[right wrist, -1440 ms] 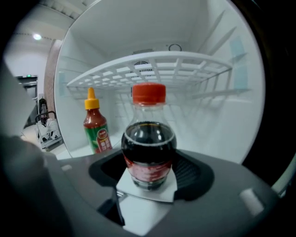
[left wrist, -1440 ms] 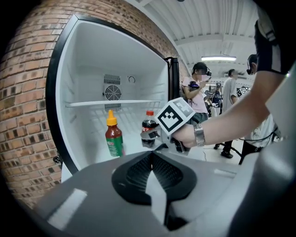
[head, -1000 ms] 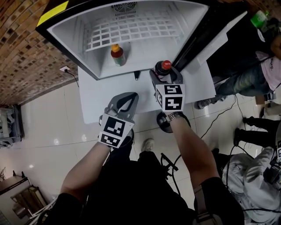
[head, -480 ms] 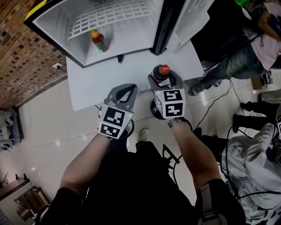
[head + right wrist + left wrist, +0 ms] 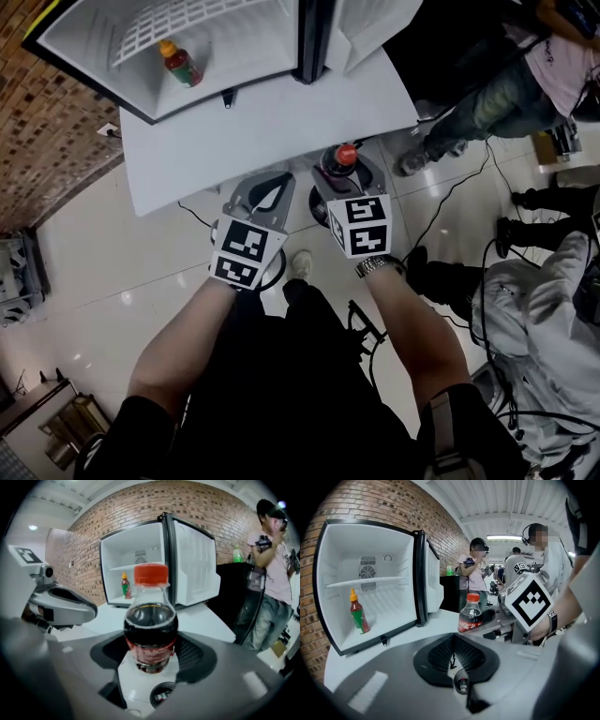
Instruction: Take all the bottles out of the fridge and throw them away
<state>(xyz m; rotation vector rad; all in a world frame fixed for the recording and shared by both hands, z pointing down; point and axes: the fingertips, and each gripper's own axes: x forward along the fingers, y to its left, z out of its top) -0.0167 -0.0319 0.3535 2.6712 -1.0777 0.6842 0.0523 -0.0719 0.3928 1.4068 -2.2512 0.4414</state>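
Pulling back from the fridge [image 5: 75, 49], the right gripper [image 5: 342, 174] carries the cola bottle [image 5: 346, 153] clamped in its jaws, now well clear of it, left gripper [image 5: 265, 189] closed on nothing, so only the yellow-capped bottle [image 5: 180, 64] inside remains.

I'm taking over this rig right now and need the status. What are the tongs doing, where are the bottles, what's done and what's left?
Right tongs: shut on the cola bottle, upright, outside the fridge, by the white table's near edge.
Left tongs: shut, empty.
Red bottle with yellow cap: standing in the open fridge.
Done: cola is out.
Left: bin the cola, then fetch and bin the red bottle. No bin in view.
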